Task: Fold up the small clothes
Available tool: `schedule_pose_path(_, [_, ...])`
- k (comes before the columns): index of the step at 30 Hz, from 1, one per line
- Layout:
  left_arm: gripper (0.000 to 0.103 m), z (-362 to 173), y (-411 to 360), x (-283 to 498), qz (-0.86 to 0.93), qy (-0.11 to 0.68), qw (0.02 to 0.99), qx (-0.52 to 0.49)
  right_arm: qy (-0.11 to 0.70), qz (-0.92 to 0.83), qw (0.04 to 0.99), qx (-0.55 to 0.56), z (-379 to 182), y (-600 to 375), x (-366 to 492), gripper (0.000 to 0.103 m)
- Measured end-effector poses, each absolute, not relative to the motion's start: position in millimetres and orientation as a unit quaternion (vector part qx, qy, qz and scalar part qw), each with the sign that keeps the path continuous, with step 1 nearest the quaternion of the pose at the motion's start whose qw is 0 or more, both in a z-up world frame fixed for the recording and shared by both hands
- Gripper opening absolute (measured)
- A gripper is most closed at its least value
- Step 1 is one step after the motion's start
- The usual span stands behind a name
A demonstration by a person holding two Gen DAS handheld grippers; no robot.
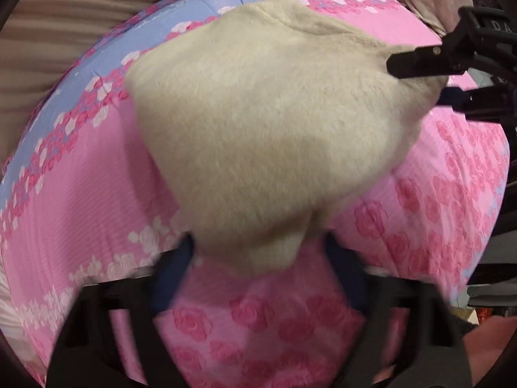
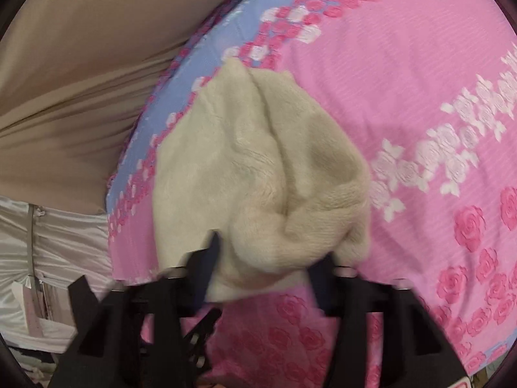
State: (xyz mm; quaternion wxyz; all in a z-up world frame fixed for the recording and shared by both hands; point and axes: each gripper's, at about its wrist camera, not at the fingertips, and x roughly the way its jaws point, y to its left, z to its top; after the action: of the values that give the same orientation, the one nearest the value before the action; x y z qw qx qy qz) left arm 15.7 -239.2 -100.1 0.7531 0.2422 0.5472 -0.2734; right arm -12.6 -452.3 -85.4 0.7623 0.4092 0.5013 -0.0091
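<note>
Pale raised letters "D A" on the black body of the right gripper [image 1: 416, 79], at the right edge of the left wrist view, rest of the word cut off, no other text readable in either view

One beige garment [image 1: 258, 129], two tools.

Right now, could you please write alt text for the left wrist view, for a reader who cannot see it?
A fuzzy beige cloth lies on a pink rose-print sheet, its near corner between the left tongs. The right tongs reach in from the right edge and hold its far corner.
</note>
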Motion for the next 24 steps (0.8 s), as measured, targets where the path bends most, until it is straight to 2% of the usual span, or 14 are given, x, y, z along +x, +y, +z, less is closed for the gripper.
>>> schedule_pose_path(2, [0.036,-93,-224,33,-0.274,0.568,0.753,0.188,0.474,0.021,0.774,0.421,-62,-450,-9,0.020])
schedule_pose_path(3, [0.033,-80,-207,42,-0.276,0.576,0.756,0.143,0.454,0.040,0.782,0.425,-46,-449,-11,0.019])
schedule_pose_path(6, [0.028,-56,-177,50,-0.266,0.565,0.773,0.113,0.441,0.060,0.802,0.399,-21,-440,-21,0.018])
schedule_pose_path(9, [0.027,-90,-165,50,-0.246,0.604,0.747,0.129,0.525,0.011,0.778,0.345,-85,-429,-25,0.019])
schedule_pose_path(11, [0.026,-115,-161,44,-0.222,0.622,0.737,0.145,0.565,-0.004,0.741,0.362,-138,-428,-35,0.021])
schedule_pose_path(14, [0.028,-99,-139,39,-0.240,0.615,0.747,0.081,0.533,-0.005,0.752,0.387,-119,-430,-48,0.036])
schedule_pose_path(17, [0.048,-67,-121,45,-0.256,0.592,0.764,0.031,0.521,-0.024,0.788,0.326,-87,-434,-54,0.061])
schedule_pose_path(18, [0.059,-55,-116,53,-0.257,0.585,0.769,0.007,0.518,-0.032,0.796,0.310,-83,-437,-56,0.066])
schedule_pose_path(19, [0.070,-48,-114,60,-0.261,0.583,0.769,-0.013,0.518,-0.033,0.799,0.304,-83,-442,-59,0.070])
schedule_pose_path(20, [0.075,-41,-113,67,-0.269,0.581,0.767,-0.036,0.520,-0.028,0.795,0.310,-87,-446,-59,0.071])
schedule_pose_path(22, [0.093,-34,-120,82,-0.282,0.577,0.760,-0.093,0.524,-0.019,0.781,0.339,-102,-454,-56,0.074])
schedule_pose_path(24, [0.094,-42,-130,104,-0.289,0.588,0.746,-0.123,0.521,-0.018,0.777,0.353,-114,-458,-49,0.076])
